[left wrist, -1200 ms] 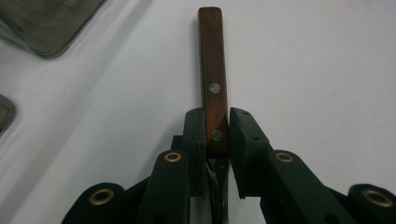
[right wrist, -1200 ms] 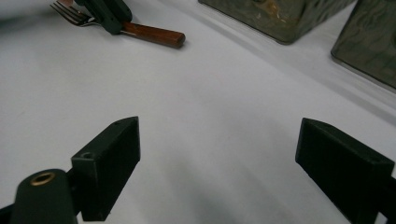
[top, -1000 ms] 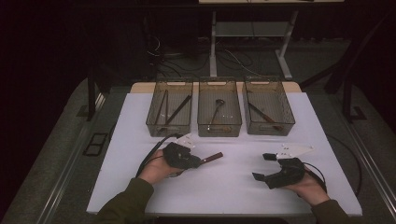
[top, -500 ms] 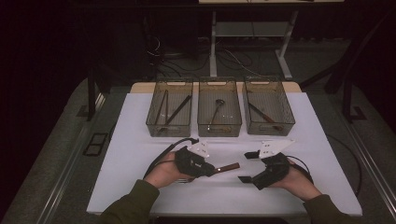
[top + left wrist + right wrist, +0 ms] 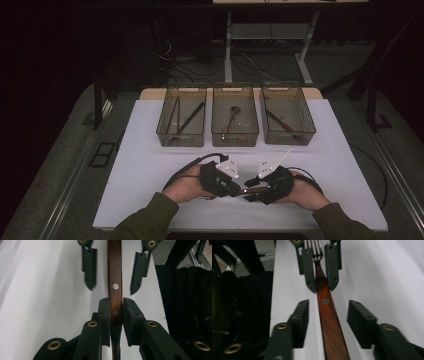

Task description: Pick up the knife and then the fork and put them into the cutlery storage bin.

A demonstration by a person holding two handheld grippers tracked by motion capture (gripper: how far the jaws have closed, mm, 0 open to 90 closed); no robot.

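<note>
You are pinching the fork [image 5: 114, 277] in your left gripper [image 5: 116, 311] while your right gripper [image 5: 328, 315], moved in from the side, is closing around its handle, pads not yet touching: a handover is beginning.

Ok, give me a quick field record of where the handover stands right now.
item: wooden-handled metal fork
left gripper: jaws shut on the fork's handle
right gripper: jaws have just been closing, either side of the handle, not yet pressing
position: above white table, in front of three clear bins
</note>
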